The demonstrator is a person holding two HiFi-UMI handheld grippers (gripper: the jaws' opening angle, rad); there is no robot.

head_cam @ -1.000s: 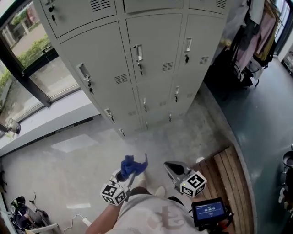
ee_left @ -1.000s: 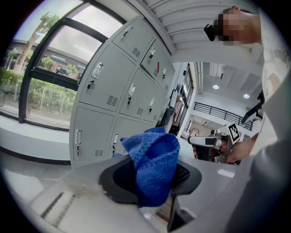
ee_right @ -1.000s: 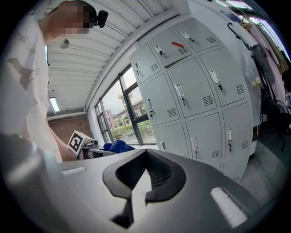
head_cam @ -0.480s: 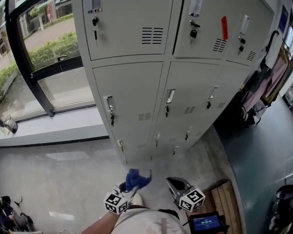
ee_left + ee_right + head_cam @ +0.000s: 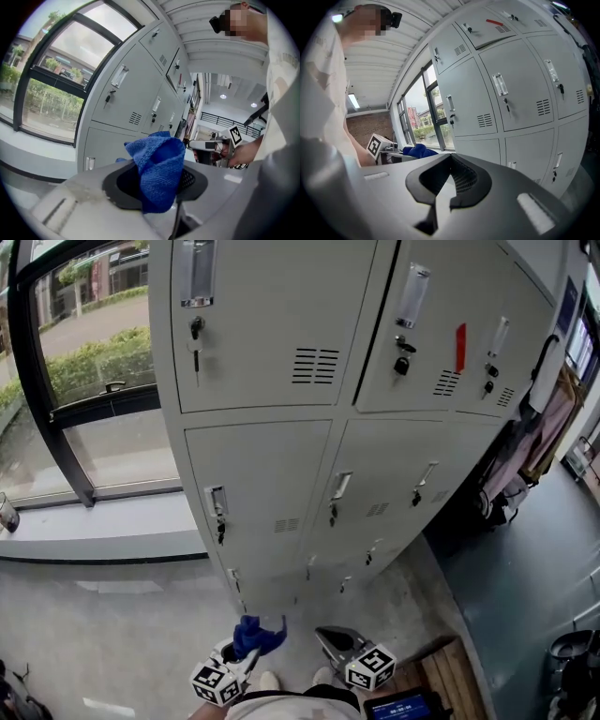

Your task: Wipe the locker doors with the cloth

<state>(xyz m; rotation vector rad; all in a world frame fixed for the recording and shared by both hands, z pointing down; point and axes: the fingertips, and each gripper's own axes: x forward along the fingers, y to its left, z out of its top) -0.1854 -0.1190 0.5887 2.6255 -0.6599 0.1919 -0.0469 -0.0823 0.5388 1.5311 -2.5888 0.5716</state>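
A bank of grey locker doors [image 5: 272, 343] rises in front of me, each with a handle, a key lock and a vent; they also fill the right gripper view as locker doors [image 5: 520, 89]. My left gripper [image 5: 246, 645] is shut on a bunched blue cloth [image 5: 253, 636], which stands up between its jaws as cloth [image 5: 157, 168]. It hangs low, well short of the doors. My right gripper [image 5: 330, 641] is beside it, shut with nothing in it, right gripper [image 5: 449, 180].
A large window [image 5: 84, 362] with a black frame and a sill stands left of the lockers. Clothes and bags [image 5: 534, 446] hang to the right. A wooden bench [image 5: 441, 681] and a small screen [image 5: 403, 706] lie at my lower right on the concrete floor.
My head has tilted up, so higher locker doors have come into sight and both grippers sit lower in the head view. The cloth stays held in the left gripper.
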